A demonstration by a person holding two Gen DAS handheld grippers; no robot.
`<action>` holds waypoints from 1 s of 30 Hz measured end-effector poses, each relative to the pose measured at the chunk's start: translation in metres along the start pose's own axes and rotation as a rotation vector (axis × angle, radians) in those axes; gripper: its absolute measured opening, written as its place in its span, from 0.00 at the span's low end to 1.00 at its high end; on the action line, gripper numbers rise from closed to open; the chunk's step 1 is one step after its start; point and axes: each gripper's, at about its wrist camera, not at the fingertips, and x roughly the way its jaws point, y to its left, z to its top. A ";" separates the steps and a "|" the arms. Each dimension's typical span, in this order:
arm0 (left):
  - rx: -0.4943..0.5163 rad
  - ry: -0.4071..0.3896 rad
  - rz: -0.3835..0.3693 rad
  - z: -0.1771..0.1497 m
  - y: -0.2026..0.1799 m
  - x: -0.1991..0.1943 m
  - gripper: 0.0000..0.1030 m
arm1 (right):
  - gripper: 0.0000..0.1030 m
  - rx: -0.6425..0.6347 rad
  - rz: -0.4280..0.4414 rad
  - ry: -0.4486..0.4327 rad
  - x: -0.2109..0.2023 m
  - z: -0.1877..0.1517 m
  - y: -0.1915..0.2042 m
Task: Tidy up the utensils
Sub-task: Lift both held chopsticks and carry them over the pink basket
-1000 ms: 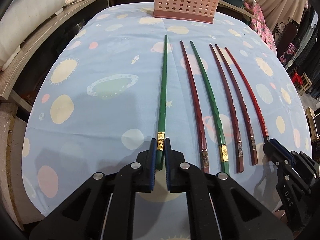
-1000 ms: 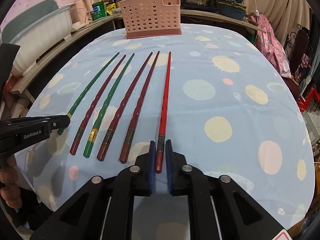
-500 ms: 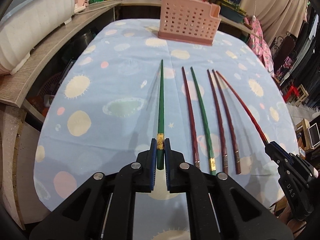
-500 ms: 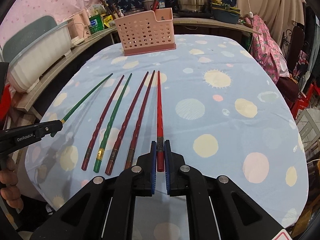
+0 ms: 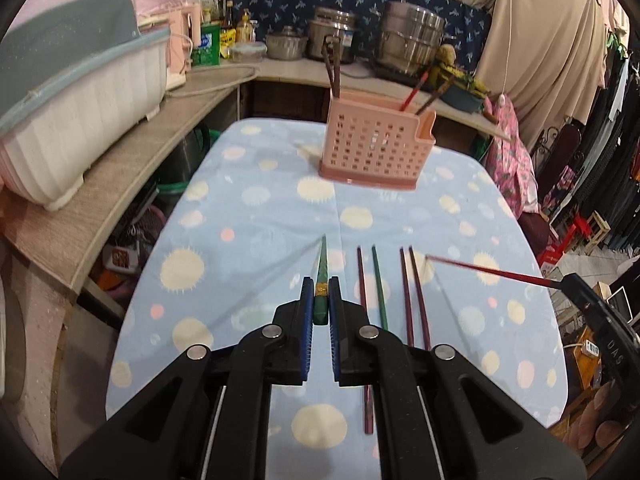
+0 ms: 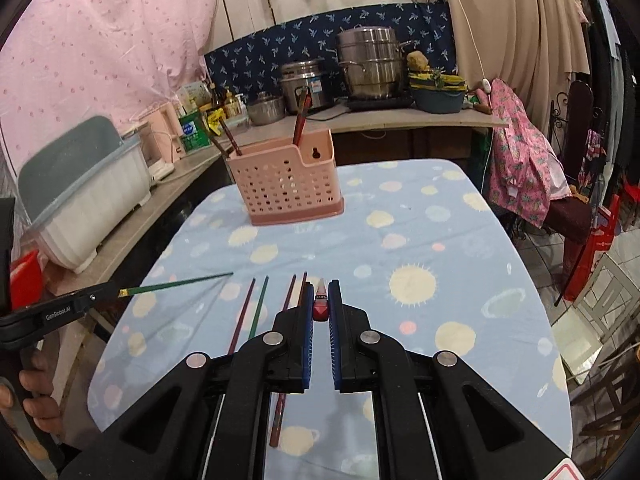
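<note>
Chopsticks — four lying side by side on the spotted tablecloth, between the two grippers. Left gripper clamped on a green chopstick, raised off the cloth, tip toward 12 o'clock. Right gripper pinching a red chopstick likewise. Pink perforated basket at 12 o'clock, near the far table edge — several dark sticks upright inside. Bare cloth between. "GenRobot.AI" readable on the left gripper's side; "DAS" on the right's.
</note>
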 end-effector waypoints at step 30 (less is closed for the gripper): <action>-0.015 -0.376 -0.021 0.221 -0.040 -0.011 0.07 | 0.07 0.065 0.102 -0.329 0.034 0.199 0.015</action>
